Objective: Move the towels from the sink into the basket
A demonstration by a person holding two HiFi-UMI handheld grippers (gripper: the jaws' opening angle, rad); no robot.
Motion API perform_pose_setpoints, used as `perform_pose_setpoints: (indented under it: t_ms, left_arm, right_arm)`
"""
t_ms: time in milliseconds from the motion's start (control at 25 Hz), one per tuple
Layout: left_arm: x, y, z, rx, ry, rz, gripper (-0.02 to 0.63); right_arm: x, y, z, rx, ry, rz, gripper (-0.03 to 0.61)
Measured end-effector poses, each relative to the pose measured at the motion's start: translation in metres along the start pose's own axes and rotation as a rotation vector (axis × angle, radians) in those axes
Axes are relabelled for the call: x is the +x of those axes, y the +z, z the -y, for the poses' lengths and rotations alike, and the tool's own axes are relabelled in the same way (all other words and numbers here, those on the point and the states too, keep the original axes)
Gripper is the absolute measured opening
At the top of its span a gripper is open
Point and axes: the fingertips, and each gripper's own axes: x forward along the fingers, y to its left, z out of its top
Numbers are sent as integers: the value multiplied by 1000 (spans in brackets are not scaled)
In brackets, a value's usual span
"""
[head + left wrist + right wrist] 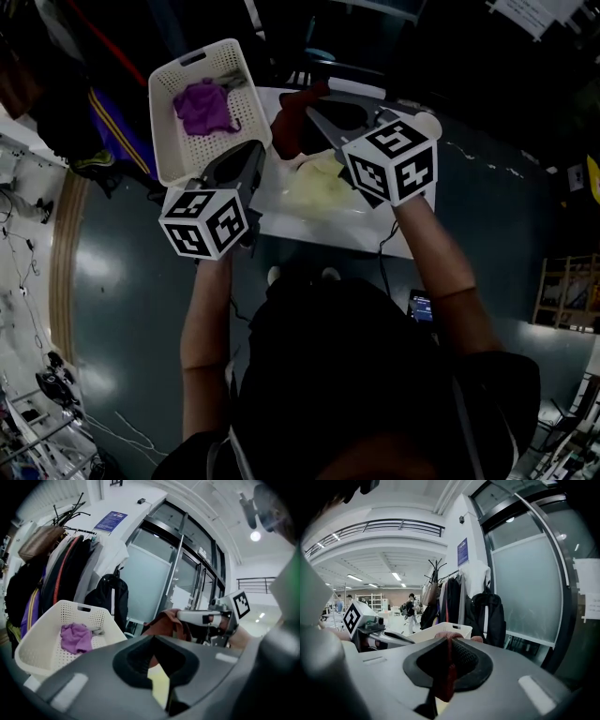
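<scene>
The right claw (307, 106) is closed tight on a dark red towel (289, 127), which hangs from its tips. The left claw (249, 150), beside it, is held only narrowly parted, and nothing is gripped in it. A white basket (164, 131) is seen just ahead and left of the left claw, with a purple towel (202, 106) inside. A yellow towel (319, 183) lies in the sink (319, 230) beneath the right claw. The print on the blue notice (110, 521) beyond the basket cannot be read.

Purple towel (204, 108) in basket (169, 141), red towel (291, 122) aloft
</scene>
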Motion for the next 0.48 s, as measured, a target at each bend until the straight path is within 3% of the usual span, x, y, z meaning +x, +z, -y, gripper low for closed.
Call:
perform_pose_setpoints:
  t_ms: [480]
  left_arm:
    - [-40, 29, -45, 3, 93, 62, 8]
  right_arm:
    - [27, 82, -15, -45, 3, 193, 26]
